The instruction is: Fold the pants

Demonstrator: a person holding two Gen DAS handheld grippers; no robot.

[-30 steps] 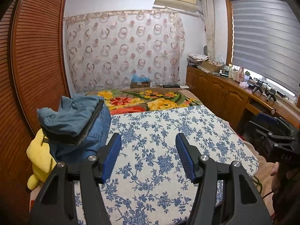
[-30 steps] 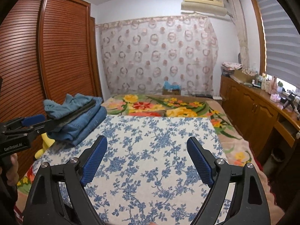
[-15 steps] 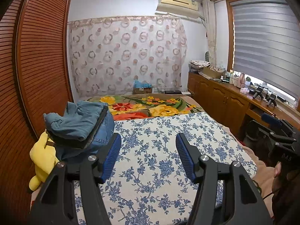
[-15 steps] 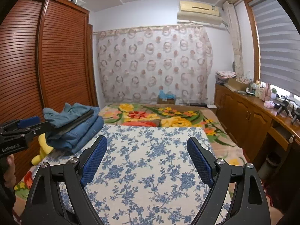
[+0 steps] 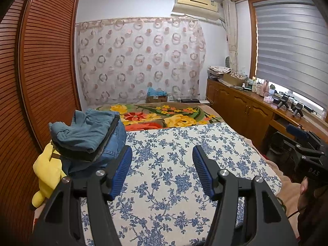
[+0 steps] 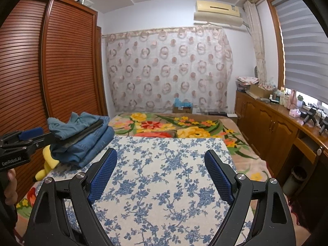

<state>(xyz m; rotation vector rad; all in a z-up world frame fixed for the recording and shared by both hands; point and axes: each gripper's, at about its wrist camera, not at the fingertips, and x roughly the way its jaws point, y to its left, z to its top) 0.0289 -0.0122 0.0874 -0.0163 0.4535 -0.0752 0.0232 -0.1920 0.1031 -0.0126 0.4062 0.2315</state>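
- A bedroom scene: two hand-held black two-finger grippers with blue ribbed pads hover above a white bed cover printed with blue flowers (image 5: 174, 164), which lies over a bright floral blanket in yellow, red and green (image 5: 164, 116).
- The left gripper (image 5: 160, 168) has its jaws spread apart, with nothing between the pads (image 5: 121, 170); only the patterned cover shows in the gap.
- The right gripper (image 6: 161, 176) is likewise released, its jaws wide and gripping nothing.
- The folded pants, a stack of blue denim jeans with a lighter teal pair on top (image 5: 88, 139), sit at the left edge of the bed cover, just beside the left gripper's left finger and well apart from the right gripper.
- From the right wrist view the same stack (image 6: 82, 137) appears beyond the left gripper's body, which enters from the left edge of the frame.
- A yellow plush toy (image 5: 47, 172) is wedged against the stack on its wardrobe side, partly under it.
- A tall brown louvred wooden wardrobe (image 5: 41, 71) lines the left wall; a sheer curtain with ring patterns (image 5: 139, 61) covers the far wall.
- A low wooden cabinet run (image 5: 242, 110) stands along the right under a grey window blind (image 5: 291, 47).
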